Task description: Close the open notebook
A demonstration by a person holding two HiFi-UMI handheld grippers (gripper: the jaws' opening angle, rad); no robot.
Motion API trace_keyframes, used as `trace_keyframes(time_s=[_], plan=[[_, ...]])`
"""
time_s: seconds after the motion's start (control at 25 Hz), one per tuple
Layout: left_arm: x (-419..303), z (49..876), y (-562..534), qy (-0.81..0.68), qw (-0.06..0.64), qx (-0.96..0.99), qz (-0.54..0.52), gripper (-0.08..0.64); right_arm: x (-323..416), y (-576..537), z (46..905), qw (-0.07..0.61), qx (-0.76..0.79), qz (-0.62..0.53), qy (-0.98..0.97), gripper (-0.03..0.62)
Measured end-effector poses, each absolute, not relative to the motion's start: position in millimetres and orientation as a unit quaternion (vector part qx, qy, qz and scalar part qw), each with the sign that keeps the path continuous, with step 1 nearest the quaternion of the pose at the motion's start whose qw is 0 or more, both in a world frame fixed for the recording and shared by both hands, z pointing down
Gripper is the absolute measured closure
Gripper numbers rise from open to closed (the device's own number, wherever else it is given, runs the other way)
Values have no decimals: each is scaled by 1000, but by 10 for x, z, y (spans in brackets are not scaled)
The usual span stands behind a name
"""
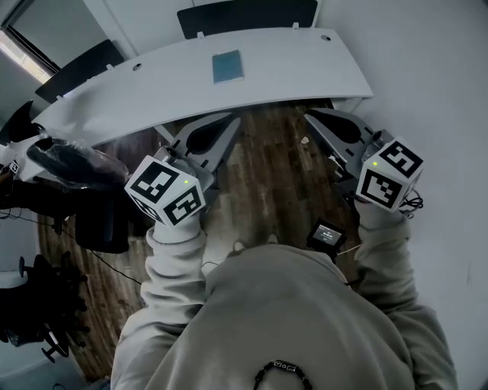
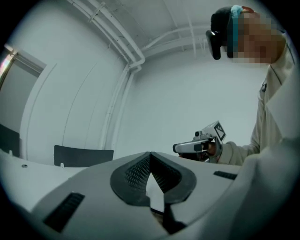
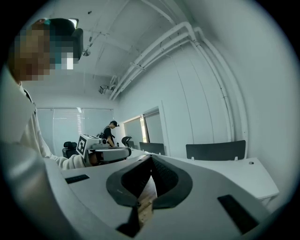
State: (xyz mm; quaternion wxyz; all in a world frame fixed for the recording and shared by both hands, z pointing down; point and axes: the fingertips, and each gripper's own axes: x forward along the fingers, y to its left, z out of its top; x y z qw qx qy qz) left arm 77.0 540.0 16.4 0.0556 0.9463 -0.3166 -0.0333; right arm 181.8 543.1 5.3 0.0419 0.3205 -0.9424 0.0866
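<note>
A small teal notebook (image 1: 227, 66) lies flat on the white desk (image 1: 152, 84), near its far edge; from here it shows one cover face up. My left gripper (image 1: 227, 124) and right gripper (image 1: 317, 122) hover side by side over the wooden floor, just short of the desk's near edge and well back from the notebook. Both point level toward the desk. In the left gripper view the left gripper (image 2: 150, 155) has its jaw tips touching with nothing between them. The right gripper (image 3: 151, 157) is likewise shut and empty. The notebook is hidden in both gripper views.
A black chair (image 1: 248, 15) stands behind the desk and dark office chairs (image 1: 84, 164) crowd the left. A small black device (image 1: 328, 234) lies on the floor by my right arm. A white wall runs along the right. A person (image 3: 110, 133) stands far back.
</note>
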Motion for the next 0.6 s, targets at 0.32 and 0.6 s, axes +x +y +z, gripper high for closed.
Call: trace_keyframes(time_s=[0.32, 0.6], plan=[[823, 269, 5333, -314, 47, 948, -13, 561, 1810, 5426, 94, 53, 306, 81, -947, 572], [877, 256, 5292, -307, 56, 950, -23, 561, 1836, 5379, 162, 63, 305, 77, -947, 572]])
